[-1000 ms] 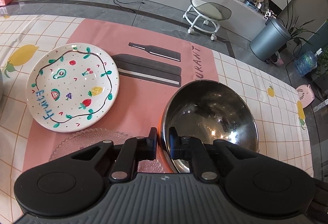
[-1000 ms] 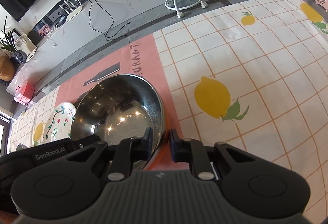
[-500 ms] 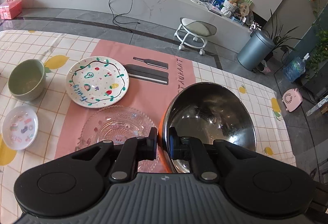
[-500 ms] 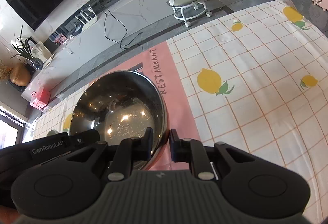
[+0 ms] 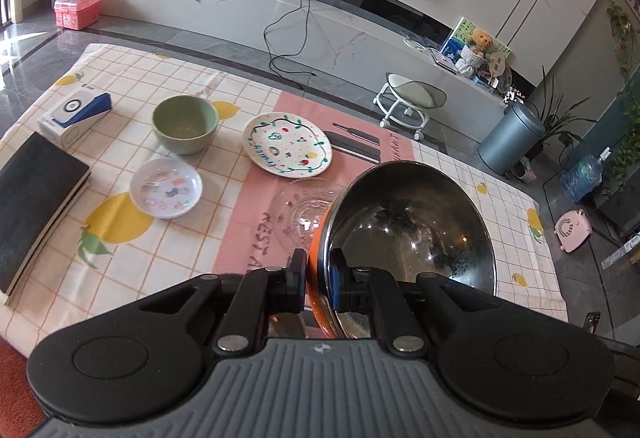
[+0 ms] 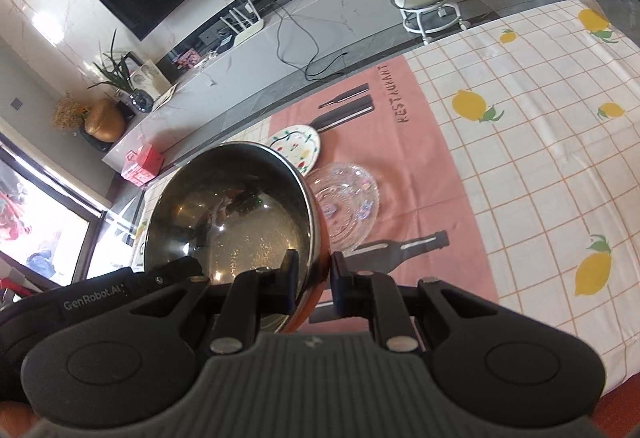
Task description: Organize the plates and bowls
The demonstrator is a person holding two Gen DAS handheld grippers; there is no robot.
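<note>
Held thing: a large round stainless-steel bowl with an orange outer skin (image 5: 412,234), lifted clear of the desk (image 5: 168,250) and tilted, its hollow facing both cameras.
Left claw (image 5: 318,278): nearly closed, pinching the bowl's rim, one pad on the orange outside, one on the steel inside.
Right claw (image 6: 314,272): also nearly closed on the rim at another point, pads either side of the wall.
Why two grips: the bowl looks wide and slick; a hold at two points on its edge likely keeps it from swinging or slipping.
Below the bowl: a clear patterned glass plate (image 6: 346,209) lies on the pink printed mat (image 6: 432,165), partly hidden behind the bowl in the left view.
Other dishes: a white plate painted with fruit (image 5: 287,148) sits beyond the glass one; a green ceramic bowl (image 5: 185,123) and a small white saucer with pastel prints (image 5: 166,188) rest to the left on the lemon-print cloth, each apart from the others.
Clutter: a black book (image 5: 36,205) and a blue-and-white box (image 5: 74,113) occupy the left edge.
Step, as judged: carrying the steel bowl toward a resting place; where it will go cannot be told.
Risk: the tilt could let the rim slide between the pads.
</note>
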